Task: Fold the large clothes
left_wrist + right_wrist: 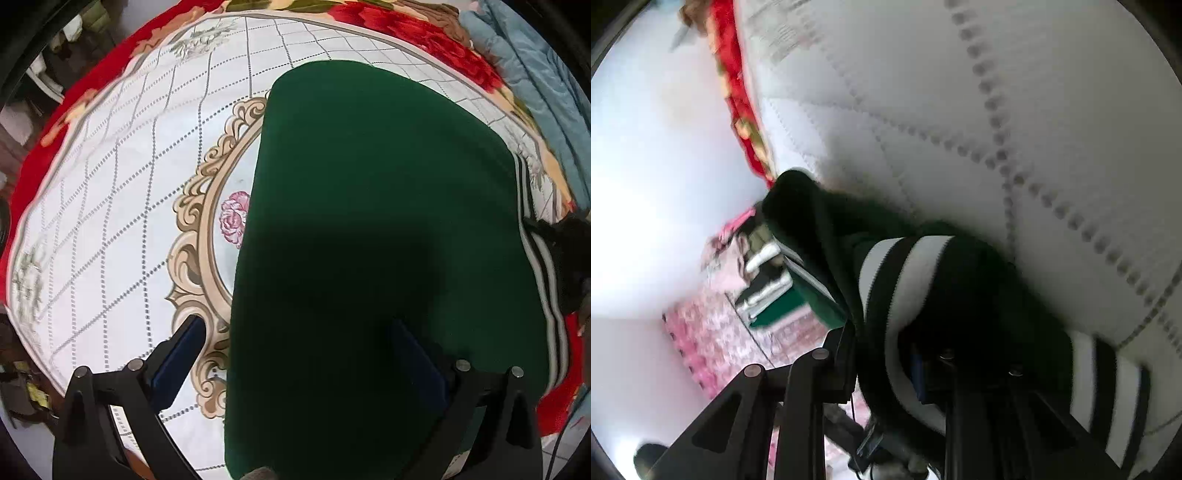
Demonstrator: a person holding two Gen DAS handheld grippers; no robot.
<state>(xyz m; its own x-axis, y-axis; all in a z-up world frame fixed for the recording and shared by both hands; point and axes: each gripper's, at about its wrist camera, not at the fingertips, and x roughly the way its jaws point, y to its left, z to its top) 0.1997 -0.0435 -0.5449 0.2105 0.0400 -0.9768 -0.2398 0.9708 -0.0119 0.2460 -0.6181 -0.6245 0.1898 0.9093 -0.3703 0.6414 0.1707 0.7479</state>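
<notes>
A white quilted cover (110, 192) with grey lattice and a scrolled medallion (199, 229) overlies a red floral blanket (406, 33); pale blue bedding (535, 81) lies beyond; pink patterned floor (713, 343)

From my remote station, the left gripper (299, 354) points steeply downward, its two black fingers spread wide, blue pads (177, 354) facing inward; one finger stands over bare surface, the other over the green garment (369, 221), neither pad pressing on it. The right gripper (886, 354) is tilted sideways, jaws drawn close together on the garment's striped cuff (901, 280) (the picture is blurred, so the exact contact is hard for me to read). No hand or sleeve shows in either view.
</notes>
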